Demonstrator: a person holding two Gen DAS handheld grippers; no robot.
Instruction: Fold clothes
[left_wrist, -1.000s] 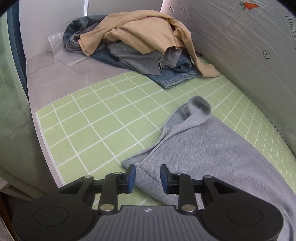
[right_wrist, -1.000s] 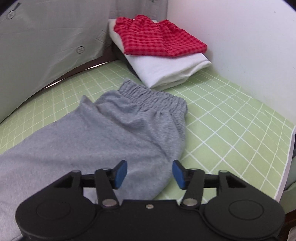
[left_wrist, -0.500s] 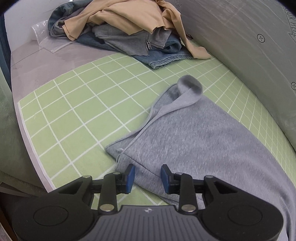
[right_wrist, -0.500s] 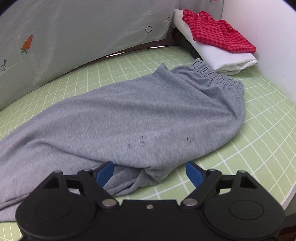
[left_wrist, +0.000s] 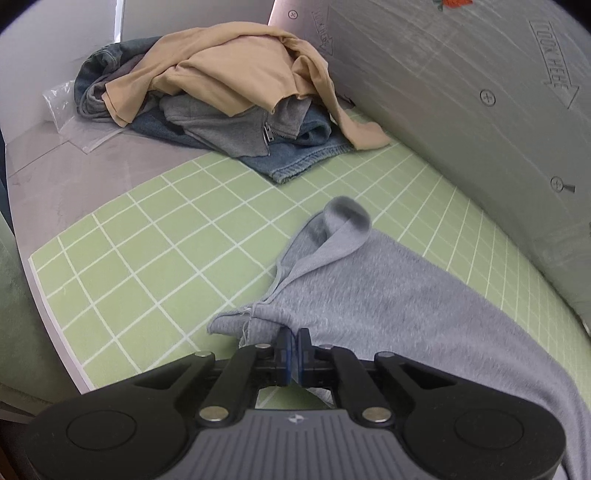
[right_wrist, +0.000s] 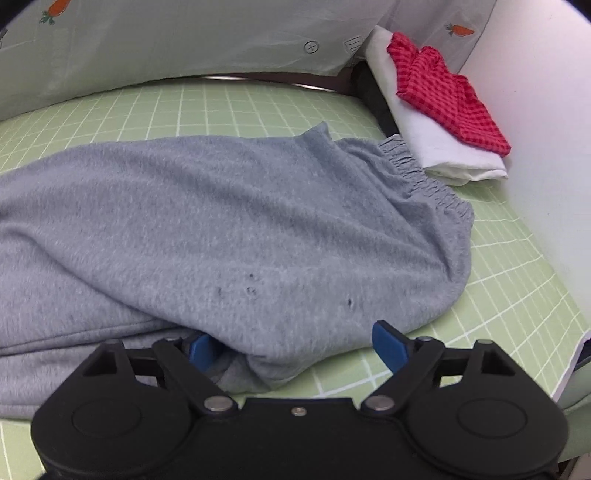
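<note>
Left hand-held gripper (left_wrist: 294, 341): jaws have just closed, blue pads pinched together on the near hem of the grey sweatpants (left_wrist: 388, 295) at the leg end. A thin fold of grey cloth sits between the pads; how much is caught is hidden by the gripper body. A loose thread hangs at the hem corner just left of the pads.

Right hand-held gripper (right_wrist: 295, 343): jaws spread wide, released. A bulge of the sweatpants lies between the pads. The left pad is half buried under the cloth; the right pad stands clear of it. No pinch seen.

Sweatpants run the length of the green grid mat (left_wrist: 147, 251) on the counter: elastic waistband (right_wrist: 417, 173) toward the mat's right end, leg cuff curled over toward the left end. The middle of the garment is cut off in both views. Small dark specks on the cloth near the right gripper.

Left far corner of the counter: heap of unfolded clothes (left_wrist: 229, 96), a tan top over a grey zip garment and denim; lower layers are hidden. A clear plastic bag (left_wrist: 62, 107) lies beside it, partly covered.

Right far corner: folded stack (right_wrist: 443, 122), red checked piece on white, something dark beneath, hard to make out.

Back panel (left_wrist: 461, 110): arrow labels, mirrored, the clearest apparently "LOOK HERE"; carrot prints; round cross-marked symbols.
</note>
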